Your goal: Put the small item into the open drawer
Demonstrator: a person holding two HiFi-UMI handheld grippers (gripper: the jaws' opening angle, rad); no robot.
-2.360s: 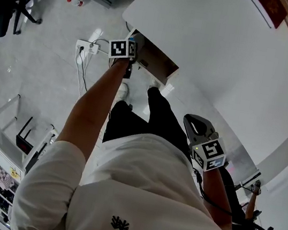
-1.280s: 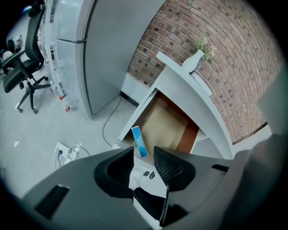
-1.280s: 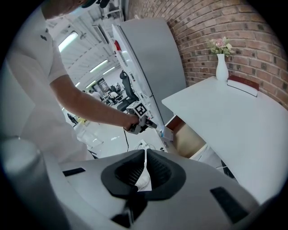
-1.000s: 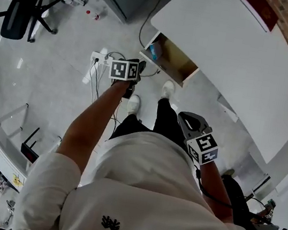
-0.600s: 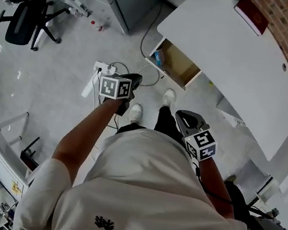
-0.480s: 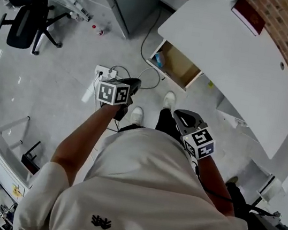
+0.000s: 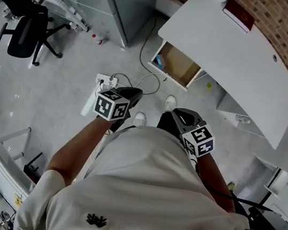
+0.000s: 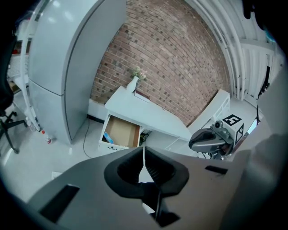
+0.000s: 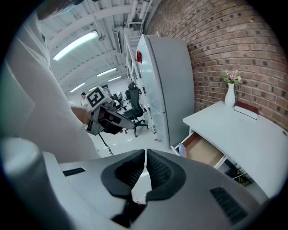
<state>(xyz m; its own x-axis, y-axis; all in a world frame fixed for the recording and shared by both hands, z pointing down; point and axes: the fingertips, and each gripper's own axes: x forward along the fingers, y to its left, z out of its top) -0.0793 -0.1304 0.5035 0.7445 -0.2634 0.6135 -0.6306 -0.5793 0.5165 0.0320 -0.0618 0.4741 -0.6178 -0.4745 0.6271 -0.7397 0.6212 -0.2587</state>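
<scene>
The person stands back from the white desk, both arms raised in front of a white shirt. The left forearm is bare and reaches forward and up, carrying the left gripper over the grey floor, its nose tilted down toward the desk. Its jaws have just been closing and now meet tip to tip with nothing between them. The right arm is bent closer to the body, and the right gripper sits just ahead of the chest at about the same height as the left, also angled down. It too is clenched on nothing, pads touching.

The open drawer juts out from under the desk's near edge, well apart from both grippers. A small blue item lies inside it, in the front left corner against the wall — neither gripper is near it. In each gripper view the other gripper shows off to the side.
</scene>
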